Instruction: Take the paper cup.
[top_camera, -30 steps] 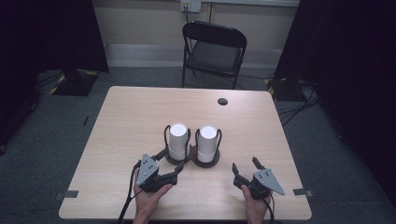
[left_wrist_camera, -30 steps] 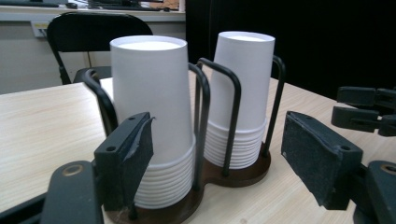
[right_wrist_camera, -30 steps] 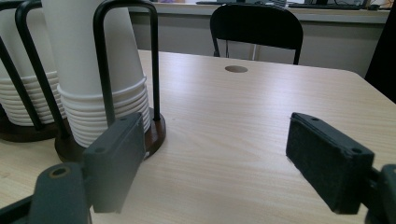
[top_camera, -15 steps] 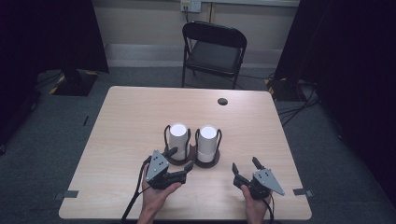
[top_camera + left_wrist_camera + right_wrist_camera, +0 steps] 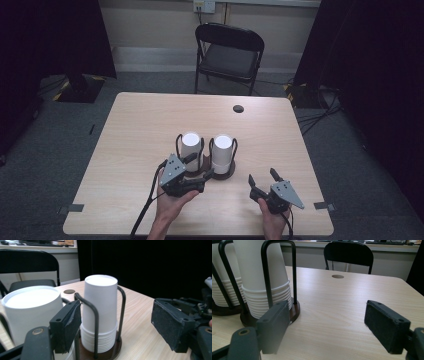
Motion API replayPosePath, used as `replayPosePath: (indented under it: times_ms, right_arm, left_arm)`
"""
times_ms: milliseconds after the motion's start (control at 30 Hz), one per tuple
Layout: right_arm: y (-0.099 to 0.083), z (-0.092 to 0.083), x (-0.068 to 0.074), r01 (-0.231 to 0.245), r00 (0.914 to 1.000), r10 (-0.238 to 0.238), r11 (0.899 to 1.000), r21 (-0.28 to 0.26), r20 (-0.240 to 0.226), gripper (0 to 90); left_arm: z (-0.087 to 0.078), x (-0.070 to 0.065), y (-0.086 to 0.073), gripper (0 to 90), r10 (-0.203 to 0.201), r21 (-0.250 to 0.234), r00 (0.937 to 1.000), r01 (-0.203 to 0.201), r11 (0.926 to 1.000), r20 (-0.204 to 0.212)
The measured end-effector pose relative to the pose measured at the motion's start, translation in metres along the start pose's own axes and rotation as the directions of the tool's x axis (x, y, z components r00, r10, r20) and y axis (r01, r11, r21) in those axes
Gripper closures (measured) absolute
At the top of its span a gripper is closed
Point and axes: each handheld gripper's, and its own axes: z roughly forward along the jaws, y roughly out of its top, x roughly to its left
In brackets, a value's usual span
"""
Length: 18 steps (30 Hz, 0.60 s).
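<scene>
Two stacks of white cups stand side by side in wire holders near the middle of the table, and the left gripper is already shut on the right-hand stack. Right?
Not quite. The left gripper is open: in the left gripper view its jaws stand apart, with the right-hand stack between them untouched. The two stacks do stand side by side in wire holders.

No readable text, no labels, no brands, no numbers on anything in view

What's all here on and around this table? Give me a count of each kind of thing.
Stacks of white paper cups: 2 (left stack, right stack)
Wire cup holders with dark round bases: 2 (left holder, right holder)
Hand-held claws: 2 (left claw, right claw)
Folding chairs: 1
Tables: 1
Total: 8
</scene>
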Motion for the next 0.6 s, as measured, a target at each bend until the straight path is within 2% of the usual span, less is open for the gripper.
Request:
replayPosePath:
  times_ms: [167, 233, 367, 533, 600]
  right_arm:
    - [0.0, 0.0, 0.0, 0.002, 1.0, -0.002, 1.0, 0.001, 0.0, 19.6]
    - [0.0, 0.0, 0.0, 0.002, 1.0, -0.002, 1.0, 0.003, -0.002, 19.6]
    - [0.0, 0.0, 0.0, -0.002, 1.0, 0.002, 1.0, 0.004, -0.004, 19.6]
    - [0.0, 0.001, 0.0, 0.002, 1.0, -0.002, 1.0, 0.004, -0.005, 19.6]
    - [0.0, 0.0, 0.0, 0.001, 1.0, -0.001, 1.0, 0.003, -0.005, 19.6]
  left_arm:
    - [0.007, 0.0, 0.004, 24.2, 0.006, 0.014, 0.9998, -0.007, 0.9999, 0.021]
    - [0.01, 0.001, 0.006, 27.2, 0.013, 0.011, 0.9997, -0.013, 0.9999, 0.023]
    - [0.016, 0.002, 0.011, 27.7, 0.05, 0.017, 0.9987, -0.05, 0.9986, 0.011]
    - [0.022, 0.005, 0.018, 28.3, 0.069, 0.028, 0.9976, -0.068, 0.9973, -0.009]
    - [0.025, 0.007, 0.021, 32.7, 0.062, 0.027, 0.9981, -0.061, 0.9978, -0.004]
